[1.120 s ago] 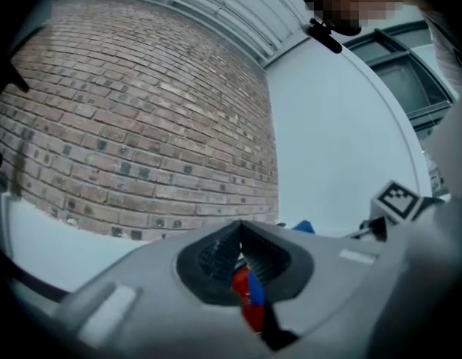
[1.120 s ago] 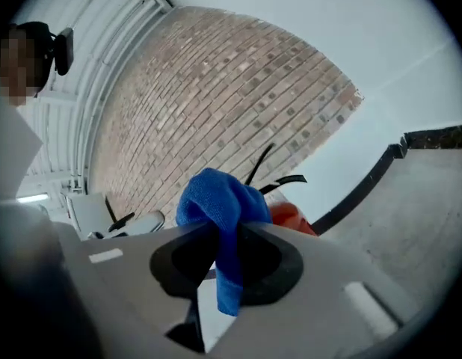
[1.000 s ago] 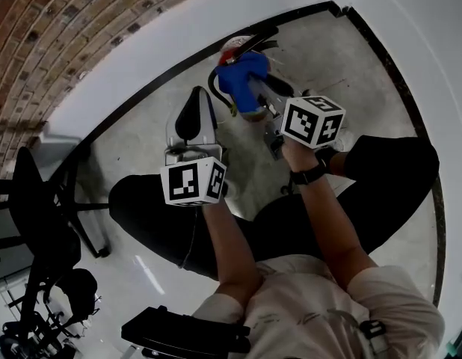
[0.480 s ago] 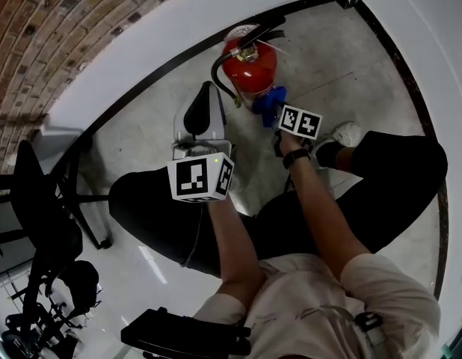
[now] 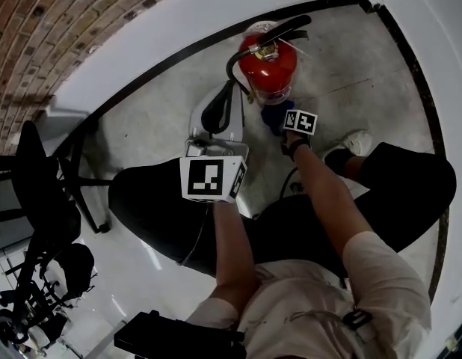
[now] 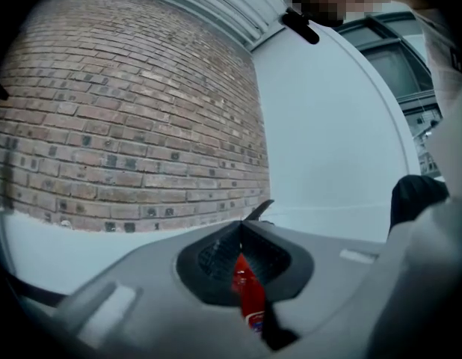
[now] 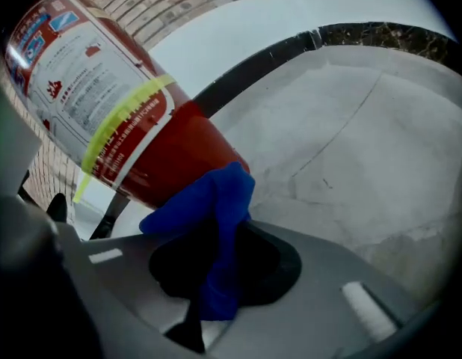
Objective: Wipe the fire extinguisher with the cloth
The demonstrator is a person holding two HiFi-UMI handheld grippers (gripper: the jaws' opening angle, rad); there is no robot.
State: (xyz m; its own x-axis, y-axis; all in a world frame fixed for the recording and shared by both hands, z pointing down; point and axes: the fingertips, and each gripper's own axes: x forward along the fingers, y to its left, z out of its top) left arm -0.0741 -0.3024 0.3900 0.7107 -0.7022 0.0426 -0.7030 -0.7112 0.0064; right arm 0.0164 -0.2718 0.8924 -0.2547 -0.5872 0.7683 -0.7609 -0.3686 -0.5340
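Even, diffuse indoor light, no hard shadows. All three views are fisheye: heavy barrel bend, dark vignetted corners. Gripper views blur in the near field, and the left one is soft overall. Label on fire extinguisher (image 7: 119, 103) is sharp, cloth (image 7: 220, 223) slightly soft. Bright sheen streak on floor (image 5: 141, 133), head view.

No wording can be read. The fire extinguisher (image 7: 167, 152) carries a white label (image 7: 81, 73) with lines of red print and small pictograms, crossed by a yellow band (image 7: 126, 111); all of it is too blurred to make out. The left marker cube (image 5: 211, 179) and right marker cube (image 5: 300, 121) bear black-and-white square patterns, without letters or numbers.
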